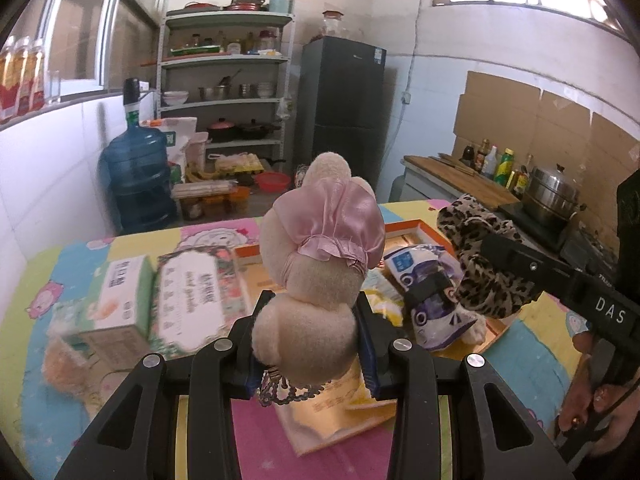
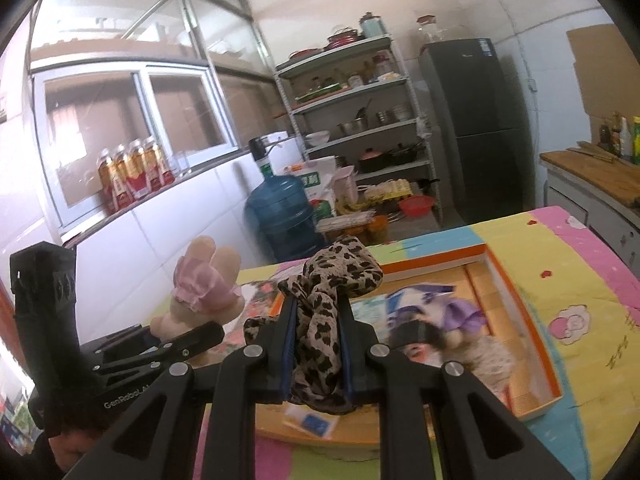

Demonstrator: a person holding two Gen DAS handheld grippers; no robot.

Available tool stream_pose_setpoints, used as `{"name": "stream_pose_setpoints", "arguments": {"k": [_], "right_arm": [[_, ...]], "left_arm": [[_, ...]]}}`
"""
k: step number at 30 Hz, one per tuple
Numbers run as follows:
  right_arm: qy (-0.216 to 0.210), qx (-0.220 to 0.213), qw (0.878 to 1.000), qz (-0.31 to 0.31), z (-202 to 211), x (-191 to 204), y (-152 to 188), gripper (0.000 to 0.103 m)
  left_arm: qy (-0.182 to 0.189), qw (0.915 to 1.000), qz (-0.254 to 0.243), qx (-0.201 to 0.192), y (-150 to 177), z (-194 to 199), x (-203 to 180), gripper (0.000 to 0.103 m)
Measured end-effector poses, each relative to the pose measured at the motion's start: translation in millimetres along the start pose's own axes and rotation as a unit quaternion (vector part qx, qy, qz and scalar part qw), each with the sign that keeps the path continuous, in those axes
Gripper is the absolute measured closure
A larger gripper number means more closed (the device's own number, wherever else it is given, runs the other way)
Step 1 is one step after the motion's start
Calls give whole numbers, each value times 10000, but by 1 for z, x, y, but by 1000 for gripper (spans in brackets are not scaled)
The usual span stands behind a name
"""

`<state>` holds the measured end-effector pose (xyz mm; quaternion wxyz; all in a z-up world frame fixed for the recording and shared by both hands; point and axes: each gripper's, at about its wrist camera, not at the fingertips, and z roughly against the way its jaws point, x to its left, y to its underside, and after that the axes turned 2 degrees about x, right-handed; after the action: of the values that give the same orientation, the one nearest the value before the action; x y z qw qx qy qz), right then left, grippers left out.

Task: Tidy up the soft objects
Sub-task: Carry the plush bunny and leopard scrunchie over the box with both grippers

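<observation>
My left gripper (image 1: 312,312) is shut on a beige plush toy (image 1: 316,276) in a pink satin dress, held up over the table; the same plush toy (image 2: 204,296) shows at the left of the right wrist view. My right gripper (image 2: 318,320) is shut on a leopard-print cloth (image 2: 328,300), which bunches above the fingers and hangs below them. That leopard-print cloth (image 1: 480,256) hangs at the right of the left wrist view. Below both lies an orange-rimmed cardboard box (image 2: 532,308) with a purple-and-white plush (image 2: 452,320) inside.
A colourful cartoon cloth covers the table (image 2: 560,280). A green tissue box (image 1: 120,292) and a floral tissue pack (image 1: 196,296) lie at its left. Beyond stand a blue water jug (image 1: 136,176), a shelf rack (image 1: 228,80), a dark fridge (image 1: 344,108) and a counter with a steel pot (image 1: 552,196).
</observation>
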<state>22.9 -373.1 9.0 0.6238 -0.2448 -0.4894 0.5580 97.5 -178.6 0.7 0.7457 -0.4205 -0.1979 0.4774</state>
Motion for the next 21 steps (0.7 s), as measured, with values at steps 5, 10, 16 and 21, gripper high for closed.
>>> {"name": "stream_pose_setpoints", "arguments": {"k": [5, 10, 16, 21], "right_arm": [[150, -96, 9998, -127, 4, -27, -6, 84], [260, -127, 9993, -247, 4, -51, -9, 84], [374, -90, 9985, -399, -1, -80, -10, 84], [378, 15, 9980, -503, -9, -97, -6, 84]], "left_arm": [[58, 9999, -30, 86, -8, -21, -11, 64], [77, 9998, -46, 194, -14, -43, -21, 64], [67, 9996, -66, 282, -20, -67, -30, 64], [73, 9992, -17, 400, -21, -84, -34, 64]]}}
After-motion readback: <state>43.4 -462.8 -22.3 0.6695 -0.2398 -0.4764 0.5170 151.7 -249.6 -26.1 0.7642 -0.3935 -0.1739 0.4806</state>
